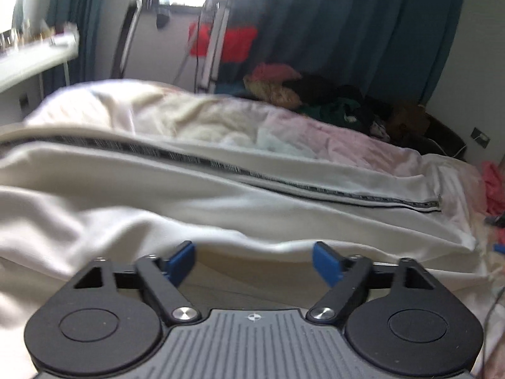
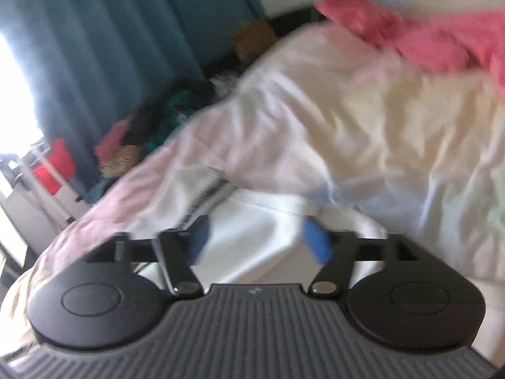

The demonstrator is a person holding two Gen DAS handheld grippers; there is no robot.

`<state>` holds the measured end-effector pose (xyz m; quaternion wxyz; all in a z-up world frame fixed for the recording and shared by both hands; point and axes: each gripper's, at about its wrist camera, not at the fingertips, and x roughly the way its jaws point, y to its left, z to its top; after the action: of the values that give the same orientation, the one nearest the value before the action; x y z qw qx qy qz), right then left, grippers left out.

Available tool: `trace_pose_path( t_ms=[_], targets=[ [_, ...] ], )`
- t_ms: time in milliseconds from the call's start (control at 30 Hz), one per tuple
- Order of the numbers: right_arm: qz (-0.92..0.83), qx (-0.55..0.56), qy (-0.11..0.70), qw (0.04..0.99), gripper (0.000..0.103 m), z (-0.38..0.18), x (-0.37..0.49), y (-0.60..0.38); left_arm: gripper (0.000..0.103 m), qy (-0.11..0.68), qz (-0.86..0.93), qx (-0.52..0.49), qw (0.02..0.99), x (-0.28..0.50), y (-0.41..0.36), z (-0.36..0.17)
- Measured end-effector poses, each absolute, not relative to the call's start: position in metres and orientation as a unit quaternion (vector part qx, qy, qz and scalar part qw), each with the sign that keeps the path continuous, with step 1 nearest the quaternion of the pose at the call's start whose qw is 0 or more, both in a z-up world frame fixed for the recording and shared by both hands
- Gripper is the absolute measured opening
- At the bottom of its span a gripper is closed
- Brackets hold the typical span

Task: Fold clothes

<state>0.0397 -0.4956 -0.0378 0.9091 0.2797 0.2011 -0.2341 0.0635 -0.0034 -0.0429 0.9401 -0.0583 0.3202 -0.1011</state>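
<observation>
Both tongs gape wide, left tongs (image 1: pixel 254 260) and right tongs (image 2: pixel 258 241), gripping nothing, low over the white garment with a dark printed stripe (image 1: pixel 221 189) on the pale rumpled bed (image 2: pixel 394 120). Beyond it, a heap of mixed clothes (image 1: pixel 315 94) blurs.

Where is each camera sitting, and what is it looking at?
Left wrist: on the left gripper, low over the white garment, facing the teal curtain; open blue fingers show.
Right wrist: on the right gripper, tilted, over the garment's end; open fingers show.
Shared: garment, curtain, clothes pile.
</observation>
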Motion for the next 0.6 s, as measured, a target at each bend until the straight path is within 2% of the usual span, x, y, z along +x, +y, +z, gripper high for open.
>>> trace_pose_path(
  t_ms=[133, 400, 600],
  targets=[
    [-0.158, 0.242, 0.206, 0.935, 0.078, -0.011, 0.017, -0.450, 0.096, 0.298, -0.095, -0.034, 0.949, 0.039, -0.010, -0.021],
    [-0.035, 0.160, 0.221, 0.961, 0.078, 0.013, -0.026, -0.360, 0.096, 0.260, -0.074, -0.033, 0.962, -0.024, -0.003, 0.004],
    [-0.012, 0.128, 0.219, 0.967, 0.078, 0.016, -0.039, -0.333, 0.097, 0.251, -0.069, -0.032, 0.965, -0.052, 0.003, 0.007]
  ],
)
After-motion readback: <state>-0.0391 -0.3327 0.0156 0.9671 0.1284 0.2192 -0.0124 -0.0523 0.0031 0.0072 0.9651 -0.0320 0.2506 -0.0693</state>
